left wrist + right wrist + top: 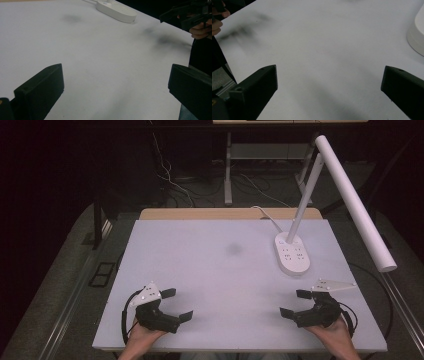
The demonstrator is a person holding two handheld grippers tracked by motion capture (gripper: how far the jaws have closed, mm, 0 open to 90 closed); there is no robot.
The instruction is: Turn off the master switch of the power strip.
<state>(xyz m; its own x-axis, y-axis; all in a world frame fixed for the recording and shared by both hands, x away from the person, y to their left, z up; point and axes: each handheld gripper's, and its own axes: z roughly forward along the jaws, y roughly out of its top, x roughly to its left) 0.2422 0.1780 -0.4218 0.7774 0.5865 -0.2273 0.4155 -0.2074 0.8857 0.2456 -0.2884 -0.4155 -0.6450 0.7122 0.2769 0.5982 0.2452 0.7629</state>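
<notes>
A white table (220,270) carries a white desk lamp whose oval base (292,253) stands at the right rear. My left gripper (177,304) rests near the front left edge, held by a hand, its jaws wide apart with nothing between them. My right gripper (293,302) sits near the front right edge, also open and empty. In the left gripper view the lamp base (116,11) lies far ahead, and the other gripper (186,15) shows at the upper right. In the right gripper view the lamp base (417,37) is at the right edge.
The lamp's stem (304,202) leans up to a long white tube head (356,200) that overhangs the table's right side. A white cable (267,215) runs off the rear edge. A faint dark smudge (233,249) marks the table's middle. Cables and a metal stand (228,170) lie on the floor behind.
</notes>
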